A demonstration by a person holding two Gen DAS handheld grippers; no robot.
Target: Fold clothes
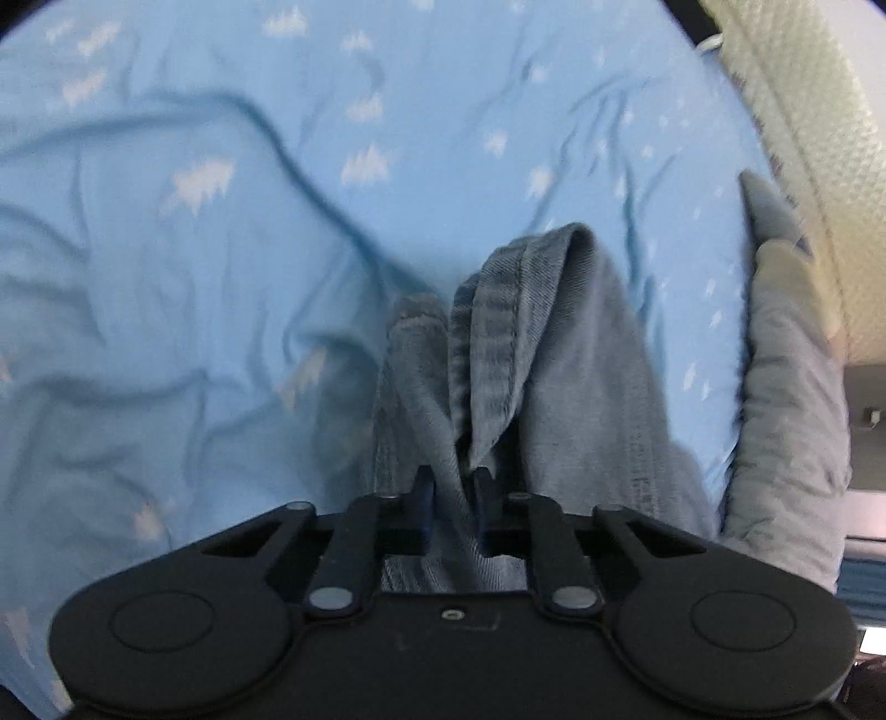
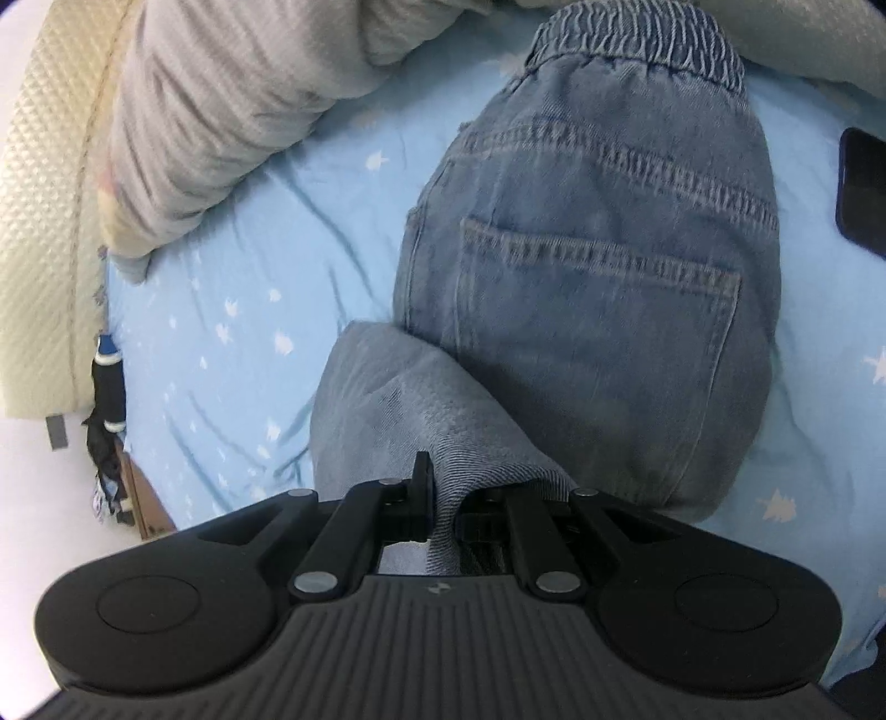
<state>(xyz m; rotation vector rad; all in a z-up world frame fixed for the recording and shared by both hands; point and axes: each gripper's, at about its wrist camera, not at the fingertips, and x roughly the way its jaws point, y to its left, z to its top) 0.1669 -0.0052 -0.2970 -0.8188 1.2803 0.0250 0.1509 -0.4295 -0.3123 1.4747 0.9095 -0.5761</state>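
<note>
Fingers of both the left gripper (image 1: 453, 481) and right gripper (image 2: 443, 487) clamp folds of the jeans (image 2: 598, 266).

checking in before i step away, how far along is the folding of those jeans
Early to midway. Done: the blue denim jeans lie on the light blue star-print bedsheet, pocket side up. In hand: the left gripper and right gripper are both shut on bunched denim. Left: laying that cloth over and flattening; no neat stack shows yet.

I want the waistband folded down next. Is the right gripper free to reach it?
Probably not yet: the right gripper is shut on a denim leg, though the jeans and waistband lie unobstructed ahead.
</note>
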